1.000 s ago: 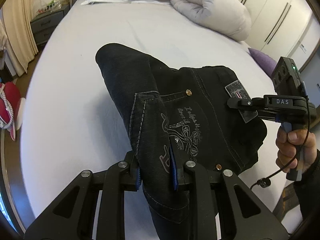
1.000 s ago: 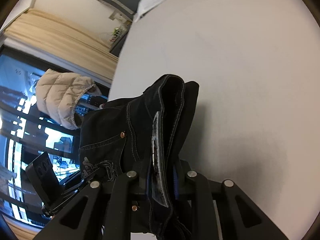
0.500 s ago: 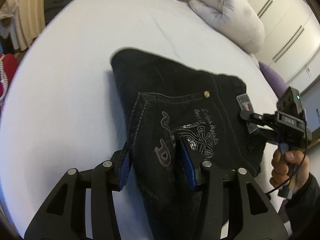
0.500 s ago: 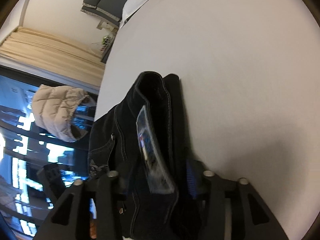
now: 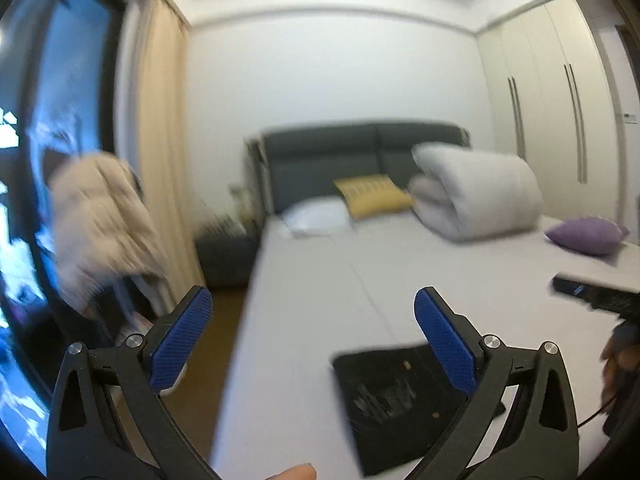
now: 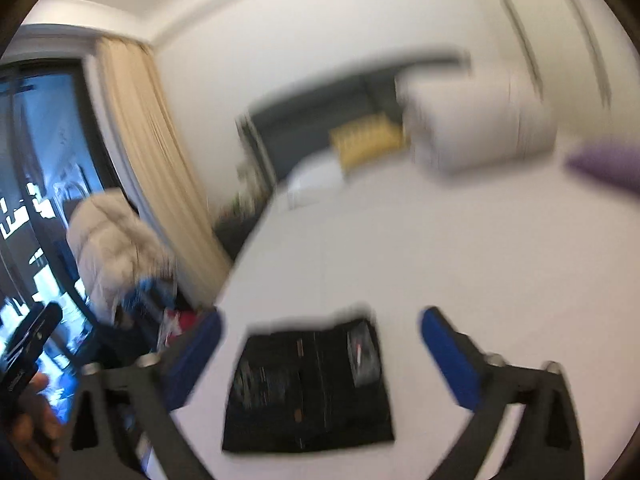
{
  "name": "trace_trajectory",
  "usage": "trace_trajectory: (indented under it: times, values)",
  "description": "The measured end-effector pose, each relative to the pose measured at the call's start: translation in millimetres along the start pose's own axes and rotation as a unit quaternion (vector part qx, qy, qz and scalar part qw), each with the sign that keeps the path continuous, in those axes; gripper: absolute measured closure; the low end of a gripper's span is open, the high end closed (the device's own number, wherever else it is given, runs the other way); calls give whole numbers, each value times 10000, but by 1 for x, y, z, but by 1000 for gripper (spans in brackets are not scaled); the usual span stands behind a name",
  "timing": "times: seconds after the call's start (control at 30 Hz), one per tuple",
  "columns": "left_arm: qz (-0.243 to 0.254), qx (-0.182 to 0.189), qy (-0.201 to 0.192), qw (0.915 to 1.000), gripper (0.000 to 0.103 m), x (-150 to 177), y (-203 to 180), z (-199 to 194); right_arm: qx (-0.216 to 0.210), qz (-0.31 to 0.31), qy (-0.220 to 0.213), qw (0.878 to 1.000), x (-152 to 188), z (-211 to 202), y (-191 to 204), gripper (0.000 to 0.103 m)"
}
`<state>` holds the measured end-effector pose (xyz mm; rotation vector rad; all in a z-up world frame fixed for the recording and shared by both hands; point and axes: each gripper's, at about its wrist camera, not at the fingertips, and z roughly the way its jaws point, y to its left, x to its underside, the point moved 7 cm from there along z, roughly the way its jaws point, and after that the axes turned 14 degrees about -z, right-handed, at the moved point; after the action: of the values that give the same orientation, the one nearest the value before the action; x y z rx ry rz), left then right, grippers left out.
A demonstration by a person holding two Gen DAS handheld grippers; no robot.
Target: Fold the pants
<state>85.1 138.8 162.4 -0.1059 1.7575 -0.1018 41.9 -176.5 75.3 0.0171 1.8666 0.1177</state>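
The black pants (image 5: 396, 396) lie folded into a flat rectangle on the white bed (image 5: 320, 288), near its foot edge. They also show in the right wrist view (image 6: 308, 392), blurred. My left gripper (image 5: 312, 320) is open and empty, raised above and behind the pants. My right gripper (image 6: 320, 336) is open and empty, also lifted clear of the pants. The right gripper's body shows at the right edge of the left wrist view (image 5: 596, 300).
At the head of the bed are a rolled white duvet (image 5: 476, 196), a yellow cushion (image 5: 372, 196), a white pillow (image 5: 316, 216) and a purple cushion (image 5: 584, 234). A beige jacket (image 5: 100, 224) hangs by the window on the left. Wardrobes (image 5: 560, 92) stand on the right.
Both grippers let go of the pants, opened wide and pulled up and back. The pants now lie flat and folded on the bed. Both views are blurred by motion.
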Motion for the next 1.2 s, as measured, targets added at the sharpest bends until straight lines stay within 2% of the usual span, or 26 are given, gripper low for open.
trace_trajectory:
  times: [0.03,0.13,0.23,0.33,0.47,0.53,0.67,0.73,0.8,0.97,1.03,1.2]
  values:
    - [-6,-40,-167,9999,0,-10,-1,-18,101,-127,-326,9993,-20,-22,5,0]
    - [-113,105,-612,9980,0,-38,-1,-70,356,-305,-884,9950,-54,-73,13,0]
    - [-244,130,-871,9958,0,-57,8,-120,554,-469,-1412,9873,-75,-120,25,0]
    - [-409,-58,-1015,9940,0,-70,17,-155,981,-718,-1656,9787,-88,-156,37,0]
    - [-298,0,-764,9966,0,-73,21,-181,877,-850,-1457,9818,-98,-172,50,0]
    - [-186,-111,-676,9975,0,-71,23,-193,790,-824,-1468,9826,-100,-180,54,0]
    - [-245,-109,3,9996,0,-57,23,-189,806,-829,-1216,9858,-98,-182,65,0]
    - [-346,-110,181,9992,0,-49,25,-195,734,-790,-1093,9881,-94,-180,69,0]
    - [-457,-102,401,9981,0,-37,24,-185,656,-781,-955,9902,-88,-175,75,0]
    - [-457,-151,653,9967,0,-15,20,-169,831,-971,-428,9909,-64,-163,82,0]
    - [-480,-274,818,9951,0,-12,25,-154,850,-909,-172,9921,-53,-154,81,0]
    - [-574,-318,1269,9897,0,10,30,-120,793,-705,455,9933,-19,-129,75,0]
